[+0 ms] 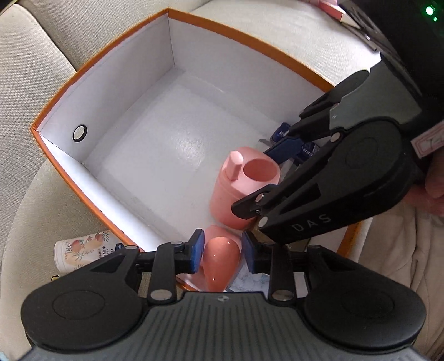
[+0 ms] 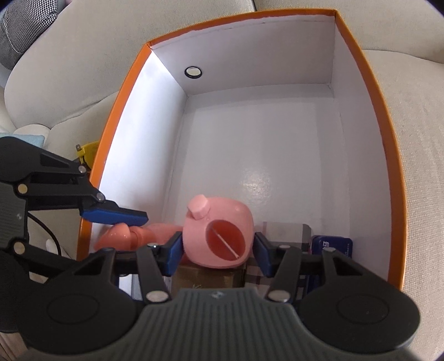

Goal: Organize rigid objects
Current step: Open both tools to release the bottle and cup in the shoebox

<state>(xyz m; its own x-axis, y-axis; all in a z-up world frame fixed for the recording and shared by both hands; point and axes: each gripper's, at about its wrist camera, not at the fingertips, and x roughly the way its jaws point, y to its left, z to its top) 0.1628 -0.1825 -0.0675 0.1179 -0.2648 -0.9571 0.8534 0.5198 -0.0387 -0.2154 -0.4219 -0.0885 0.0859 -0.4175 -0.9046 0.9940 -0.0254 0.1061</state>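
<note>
Two grippers work inside the orange box, which sits on a pale sofa; both reach into its near end.

Right gripper: blue pads either side of the pink cup, apparently touching it, so clamped on it as far as I can judge; cup tilted, mouth toward the camera, small spout on top; it sits over a plaid-patterned box and something brown below, not identifiable.

Left gripper: pads flank a glossy pink bottle-like thing at the near edge of the box; small gaps show on both sides in the left view, so fingers apart or only just closing; firm hold not confirmed.

Also in the box: a dark blue tin in the near right corner; most of the white floor is bare.

Outside: a peach-printed tube lies on the sofa beside the box wall; a yellow object against the other wall; something pink far off on the cushion.

Progress, my estimate: partway; a few items boxed, cup and bottle mid-placement, at least two or three loose pieces left to gather; release of both grips not yet done.
</note>
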